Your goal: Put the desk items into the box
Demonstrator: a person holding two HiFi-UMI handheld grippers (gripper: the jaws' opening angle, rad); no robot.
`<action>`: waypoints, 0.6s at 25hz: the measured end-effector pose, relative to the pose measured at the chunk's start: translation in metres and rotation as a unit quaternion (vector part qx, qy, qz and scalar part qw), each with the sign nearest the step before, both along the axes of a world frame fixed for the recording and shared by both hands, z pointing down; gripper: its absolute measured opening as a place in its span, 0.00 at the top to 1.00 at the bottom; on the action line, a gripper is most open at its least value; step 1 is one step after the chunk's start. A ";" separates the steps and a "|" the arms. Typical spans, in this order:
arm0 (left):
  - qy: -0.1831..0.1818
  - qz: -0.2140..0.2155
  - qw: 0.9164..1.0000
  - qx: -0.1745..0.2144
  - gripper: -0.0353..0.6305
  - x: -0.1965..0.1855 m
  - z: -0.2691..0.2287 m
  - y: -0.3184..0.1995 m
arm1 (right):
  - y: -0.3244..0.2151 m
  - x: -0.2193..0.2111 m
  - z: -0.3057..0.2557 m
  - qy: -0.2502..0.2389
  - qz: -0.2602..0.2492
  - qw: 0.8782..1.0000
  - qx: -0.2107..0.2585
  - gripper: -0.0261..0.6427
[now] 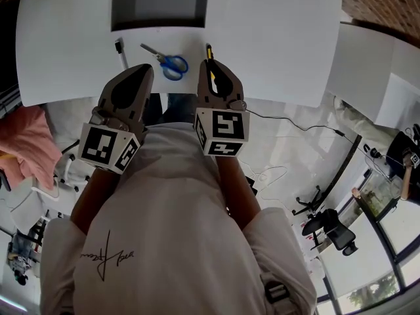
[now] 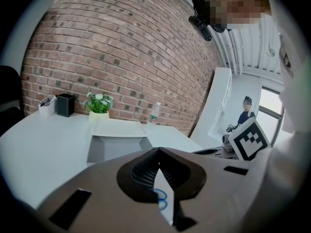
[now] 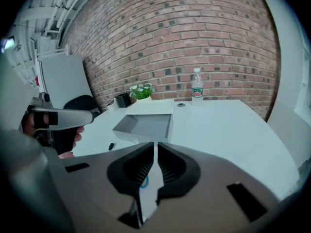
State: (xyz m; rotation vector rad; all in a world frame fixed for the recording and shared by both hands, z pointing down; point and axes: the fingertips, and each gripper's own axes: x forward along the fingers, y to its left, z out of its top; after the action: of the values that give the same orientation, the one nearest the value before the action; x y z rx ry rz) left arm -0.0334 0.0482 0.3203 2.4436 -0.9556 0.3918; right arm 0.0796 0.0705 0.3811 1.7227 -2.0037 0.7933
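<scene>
The left tool (image 2: 158, 152) is hovering over the white desk (image 1: 275, 38), its jaws meeting at the tips and gripping nothing. The right tool (image 3: 155, 145) is showing only a hairline slit, and it is empty too. Blue-handled scissors (image 1: 166, 60) are lying on the desk between the two tips, short of the box (image 1: 157, 6). The open box is sitting further back, showing only its grey floor. Behind it a black holder (image 2: 65, 105), a potted plant (image 2: 98, 103) and a water bottle (image 3: 197, 86) are standing near the brick wall (image 3: 194, 33); the holder's contents are not showing. A yellow-and-black item (image 1: 209, 50) is peeking out at the right tool's tip, too covered to identify. A small dark item (image 1: 119, 46) is lying left of the scissors, too small to name.
</scene>
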 end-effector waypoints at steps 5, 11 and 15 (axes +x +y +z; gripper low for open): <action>-0.004 0.000 1.000 -0.002 0.94 -0.001 0.004 -0.001 | 0.001 0.004 0.010 0.004 0.002 1.000 -0.012 0.92; -0.005 -0.003 1.000 -0.008 0.94 -0.002 0.008 -0.003 | 0.001 0.008 0.027 0.006 0.000 0.999 -0.036 0.92; -0.008 -0.003 1.000 -0.011 0.94 -0.002 0.009 -0.005 | 0.002 0.010 0.034 0.000 0.003 0.999 -0.051 0.92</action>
State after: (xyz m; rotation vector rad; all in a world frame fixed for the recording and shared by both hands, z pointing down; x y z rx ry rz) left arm -0.0357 0.0434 0.3297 2.4199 -0.9601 0.4194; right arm 0.0893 0.0726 0.4151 1.6720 -1.9233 0.8815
